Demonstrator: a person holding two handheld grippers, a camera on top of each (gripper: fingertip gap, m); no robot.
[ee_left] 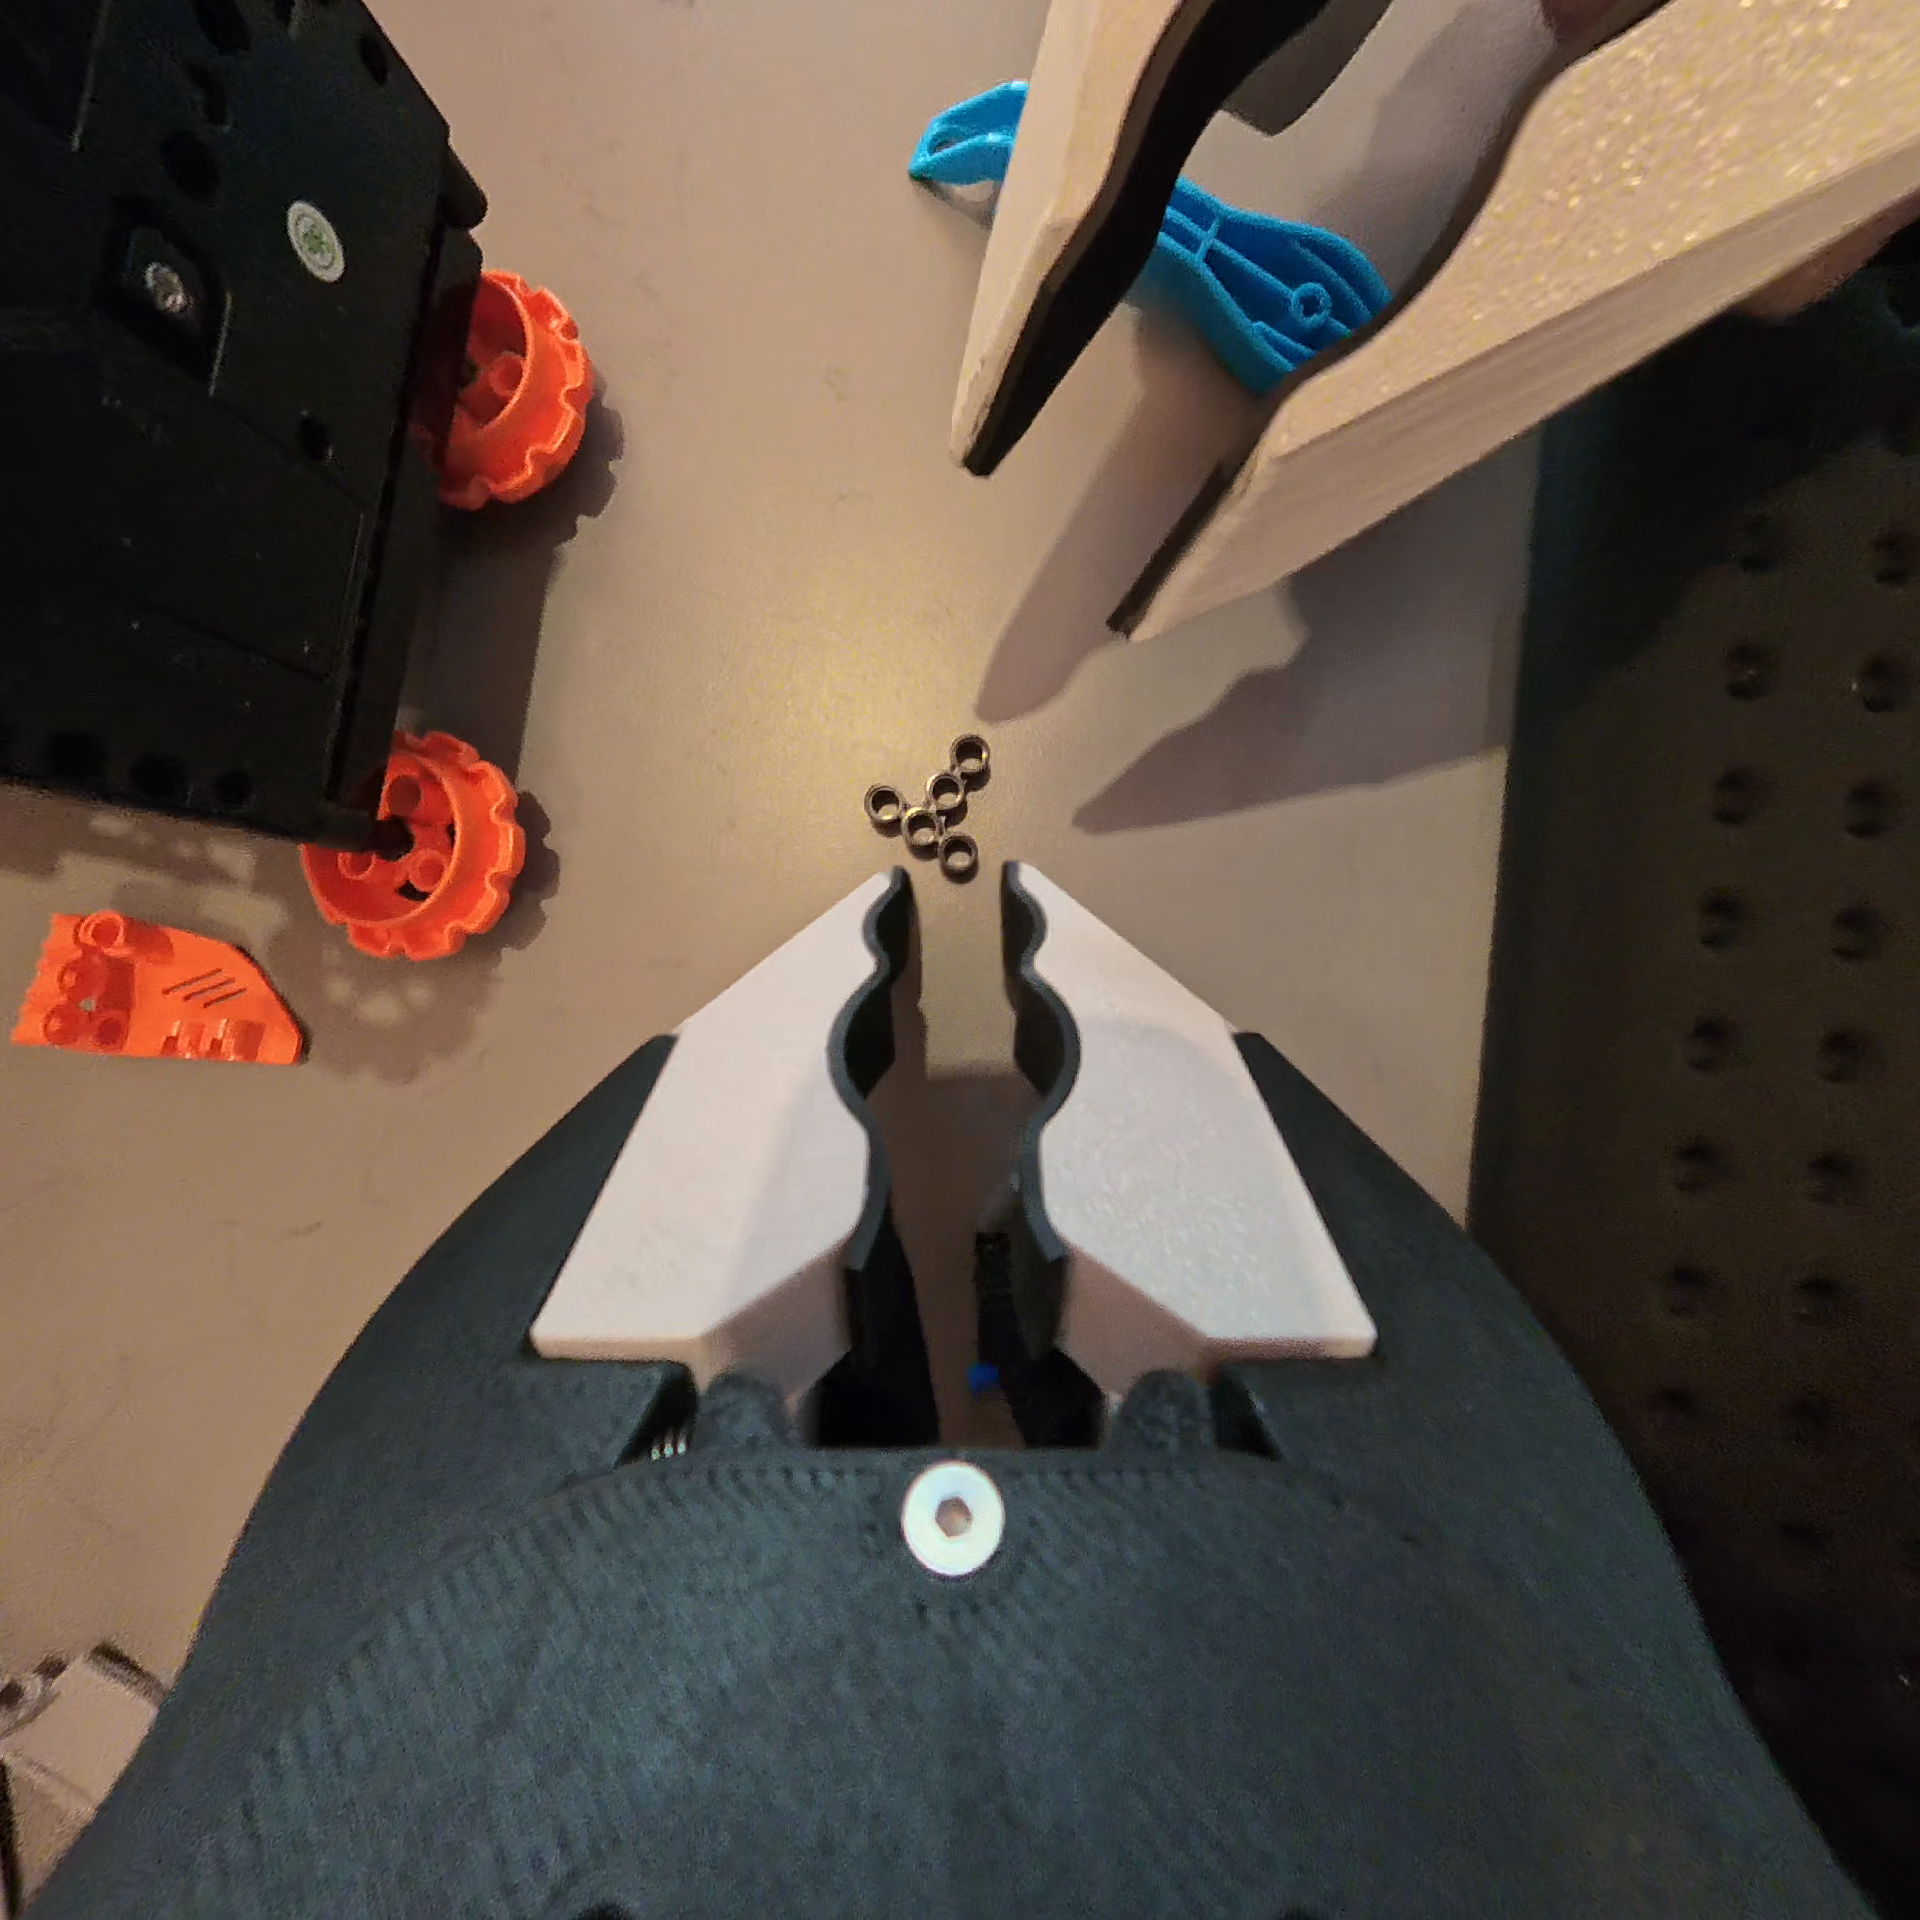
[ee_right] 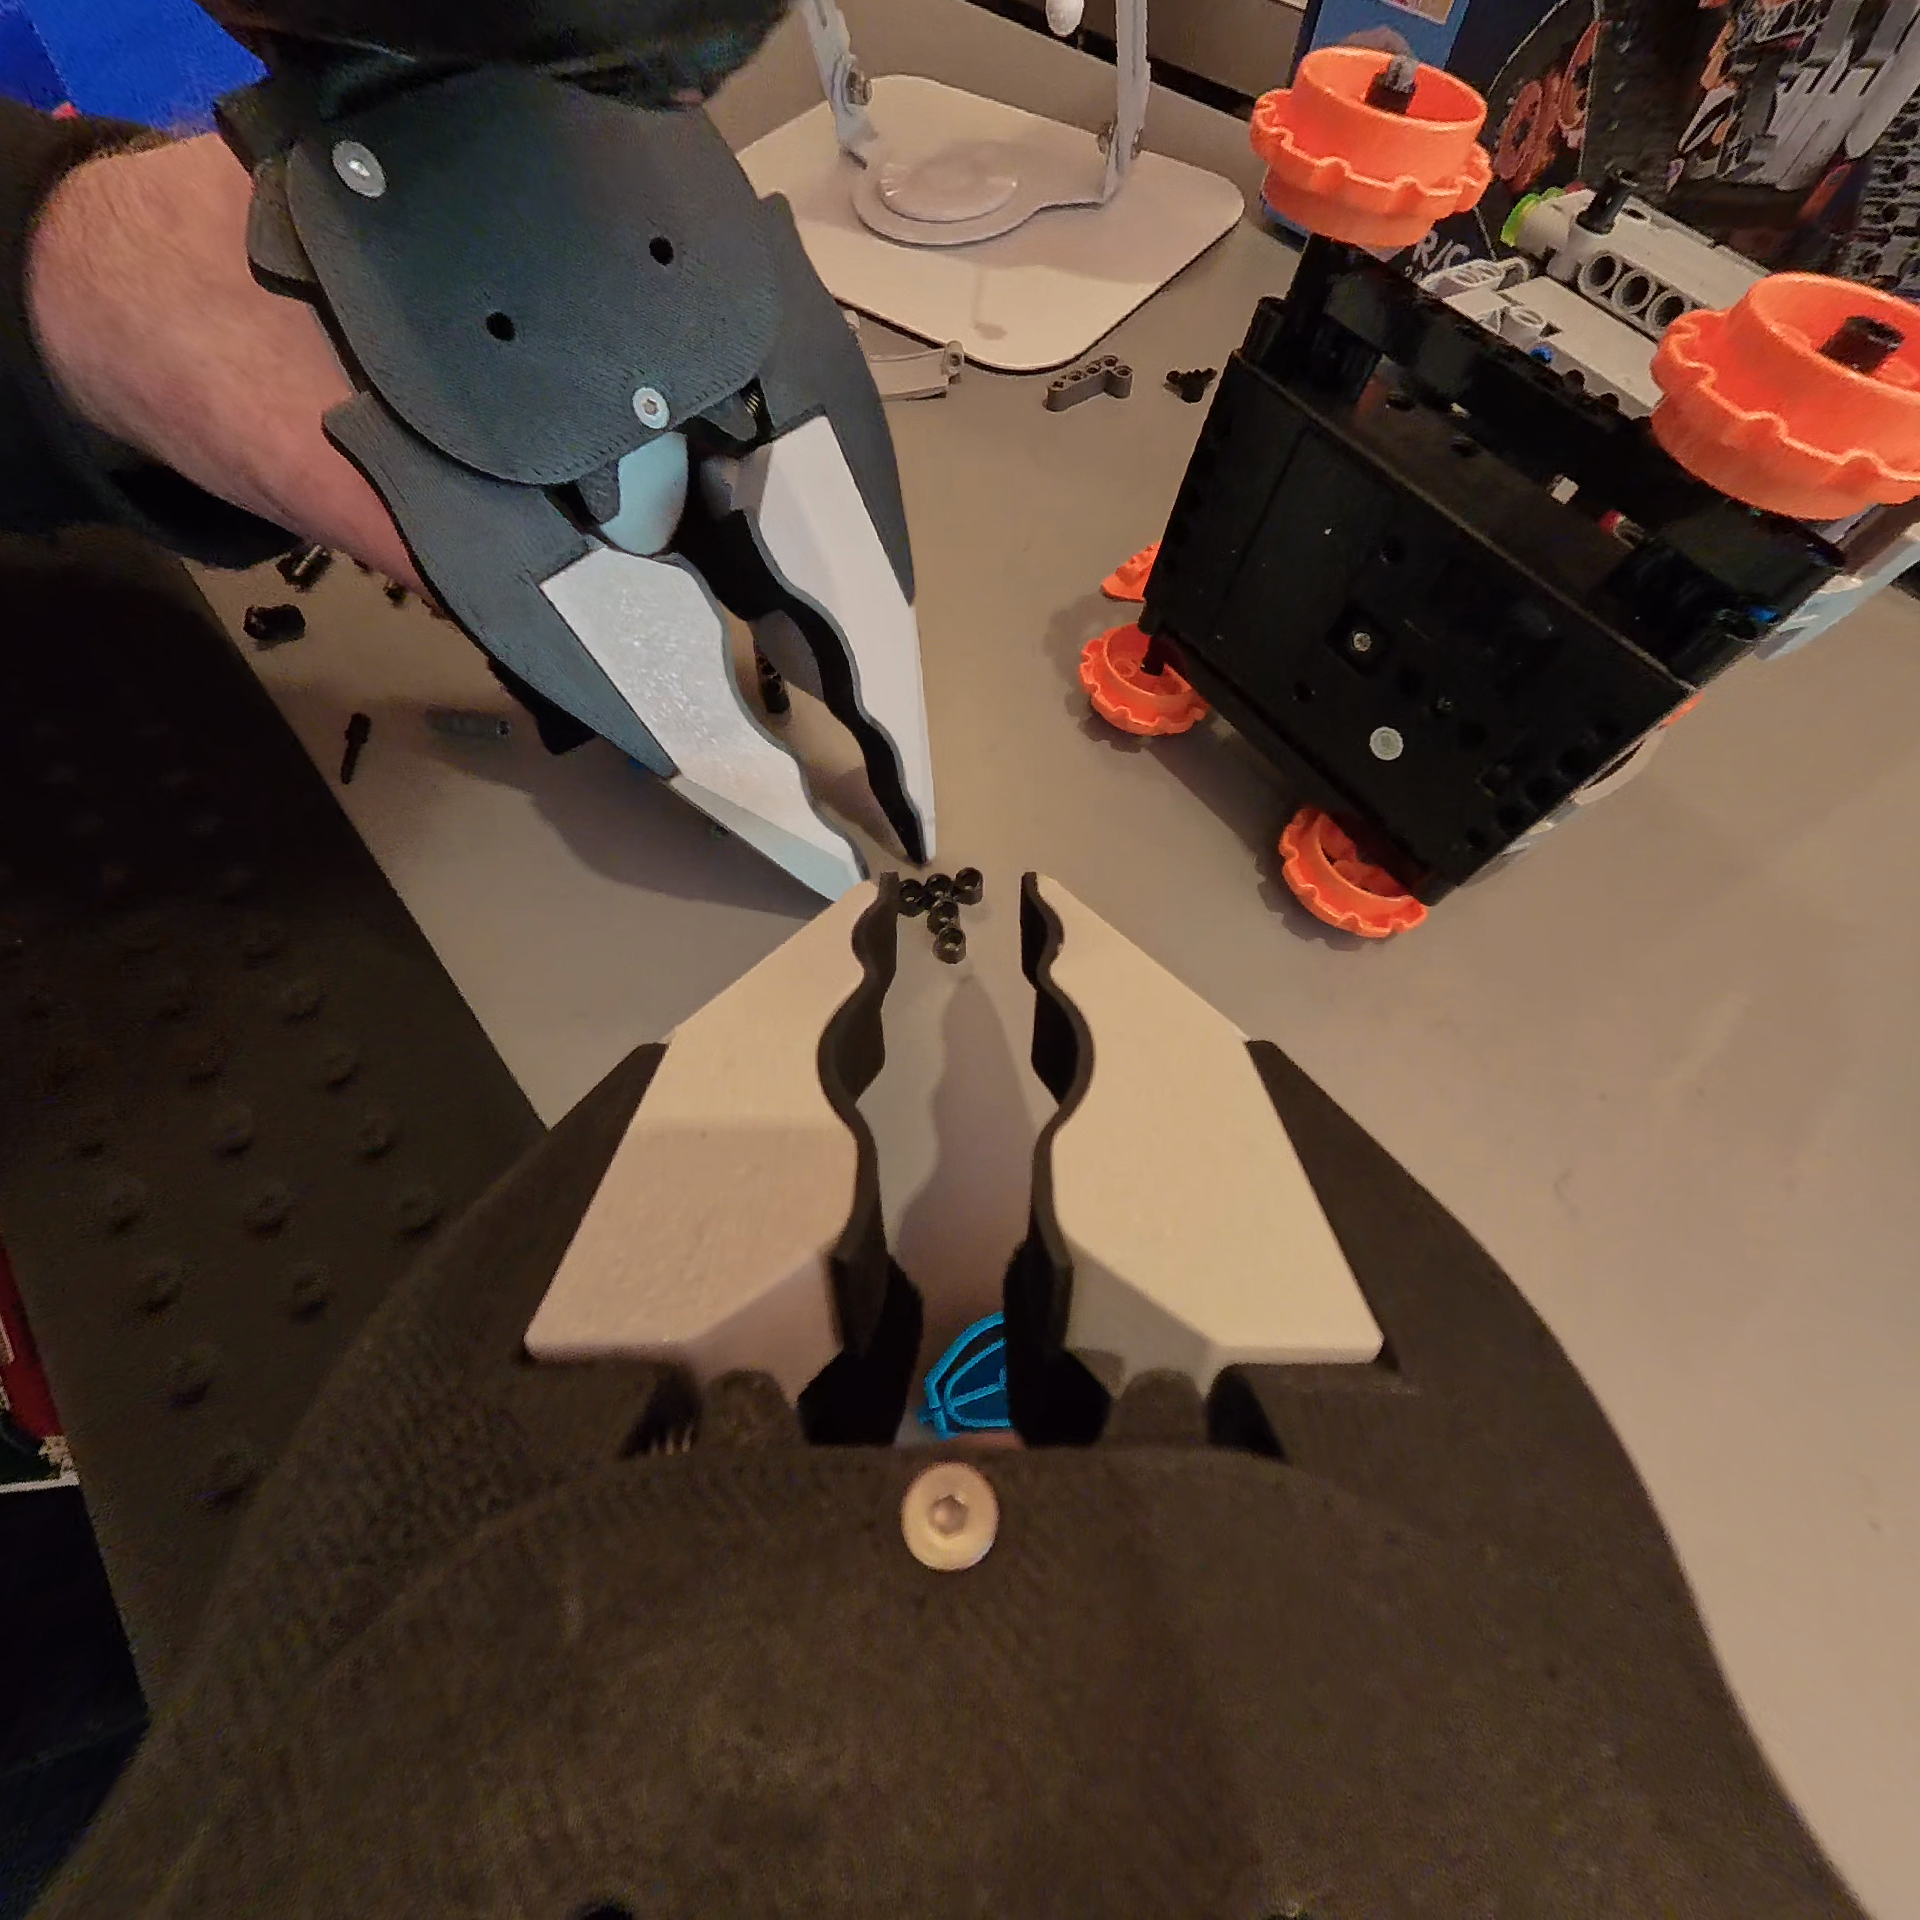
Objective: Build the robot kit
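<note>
Both grippers — left gripper point(ee_left: 954, 883), right gripper point(ee_right: 954, 883) — flank small rings point(ee_left: 935, 808).

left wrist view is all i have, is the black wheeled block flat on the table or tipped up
Observer: Tipped on its side. The black block rests on its lower orange wheels, and the upper orange wheels stick up in the air.
Operator: anything behind my gripper
Observer: Small black pins lie scattered on the table behind the left gripper.
Operator: anything else i cant see
Observer: A flat grey stand holding a clear lens sits farther back.
</note>
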